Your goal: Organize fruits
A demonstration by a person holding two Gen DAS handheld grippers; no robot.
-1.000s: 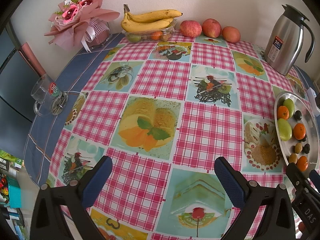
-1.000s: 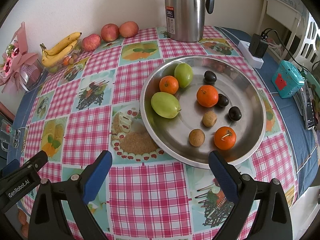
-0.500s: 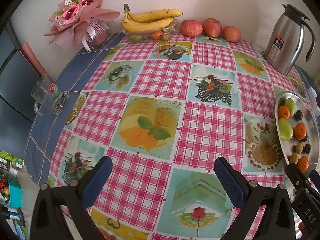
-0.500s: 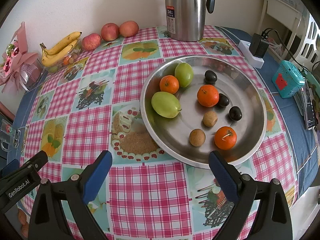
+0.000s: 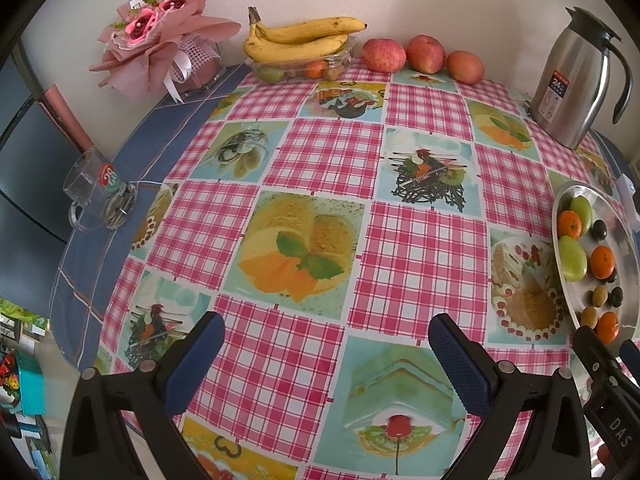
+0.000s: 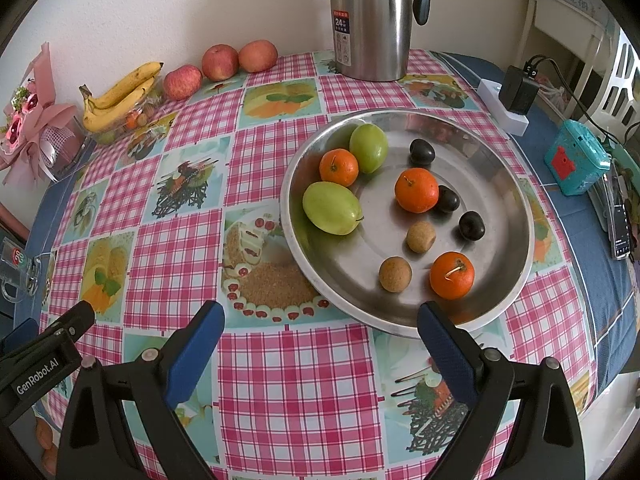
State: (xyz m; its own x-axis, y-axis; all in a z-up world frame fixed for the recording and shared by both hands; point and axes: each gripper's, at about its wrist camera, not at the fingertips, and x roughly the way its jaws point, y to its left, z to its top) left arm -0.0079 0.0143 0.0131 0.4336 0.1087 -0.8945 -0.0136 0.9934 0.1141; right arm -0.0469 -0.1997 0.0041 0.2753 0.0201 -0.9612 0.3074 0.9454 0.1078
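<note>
A round steel tray (image 6: 516,216) sits on the checked surface (image 6: 296,380), carrying three oranges (image 6: 416,190), two green fruits (image 6: 330,208), three dark plums (image 6: 471,225) and two small brown fruits (image 6: 395,274). Against the wall stand three red apples (image 5: 425,54) and a bunch of bananas (image 5: 298,40) resting on a clear box. A steel jug (image 6: 370,20) stands behind the tray. The right hand-held gripper (image 6: 318,338) hovers spread and empty at the tray's near rim; the left hand-held gripper (image 5: 326,354) is likewise spread wide over bare cloth, holding nothing.
</note>
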